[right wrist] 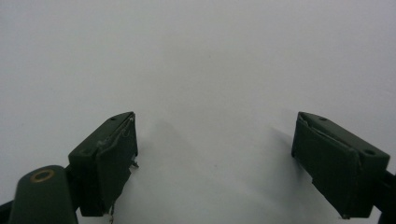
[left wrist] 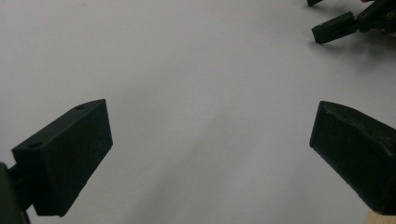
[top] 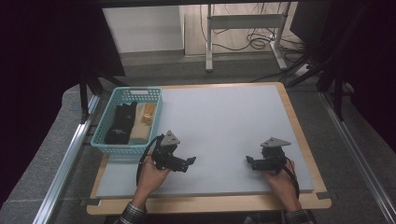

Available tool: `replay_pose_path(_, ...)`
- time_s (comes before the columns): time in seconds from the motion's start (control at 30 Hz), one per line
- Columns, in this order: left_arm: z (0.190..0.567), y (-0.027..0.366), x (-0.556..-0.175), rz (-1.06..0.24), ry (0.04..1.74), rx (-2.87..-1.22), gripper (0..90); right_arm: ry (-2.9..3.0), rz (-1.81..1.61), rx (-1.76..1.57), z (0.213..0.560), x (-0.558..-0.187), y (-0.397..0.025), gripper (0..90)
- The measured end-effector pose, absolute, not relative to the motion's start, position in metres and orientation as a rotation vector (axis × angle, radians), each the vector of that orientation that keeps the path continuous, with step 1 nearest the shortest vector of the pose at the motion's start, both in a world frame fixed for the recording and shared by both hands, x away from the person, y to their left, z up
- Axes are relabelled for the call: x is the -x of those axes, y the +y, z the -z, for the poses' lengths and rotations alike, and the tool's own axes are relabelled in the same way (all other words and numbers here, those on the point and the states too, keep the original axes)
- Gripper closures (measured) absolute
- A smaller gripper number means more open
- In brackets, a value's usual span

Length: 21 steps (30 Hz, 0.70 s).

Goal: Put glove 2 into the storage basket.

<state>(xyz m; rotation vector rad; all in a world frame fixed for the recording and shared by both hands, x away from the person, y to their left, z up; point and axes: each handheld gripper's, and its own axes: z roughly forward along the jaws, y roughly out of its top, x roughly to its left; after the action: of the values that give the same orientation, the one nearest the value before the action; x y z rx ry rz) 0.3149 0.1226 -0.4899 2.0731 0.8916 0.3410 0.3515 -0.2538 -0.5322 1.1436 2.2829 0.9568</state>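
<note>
Two black grippers rest low over a grey mat (top: 219, 121). My left gripper (top: 188, 162) sits at the front left and points right, jaws wide apart and empty; its own view (left wrist: 210, 154) has bare mat between them. My right gripper (top: 249, 162) is at the front right, pointing left, also open and empty (right wrist: 215, 158). The right gripper's jaw tips appear far off in the left gripper view (left wrist: 332, 29). A teal basket (top: 108, 140) at the left edge holds a black sock (top: 120, 123), a cream sock (top: 139, 126) and a small orange-yellow item (top: 148, 115).
The mat lies on a wooden board (top: 210, 203) with its rim showing along the front and right. Beyond the table stand a white desk frame (top: 243, 32) and loose cables (top: 259, 42) on the floor. Metal rails (top: 65, 163) run along both sides.
</note>
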Motion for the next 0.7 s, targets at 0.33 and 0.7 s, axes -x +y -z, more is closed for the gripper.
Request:
replay_pose_path(0.33,0.507,0.118,-0.313,-0.334,0.889,-2.089,0.0,2.282,-0.956,-1.144,0.532,-0.351,-0.254,14.0)
replay_pose_path(0.7,0.523,0.112,-0.313,-0.318,0.879,-2.117,0.0,2.282,-0.956,-1.144,0.532,-0.351,-0.254,14.0)
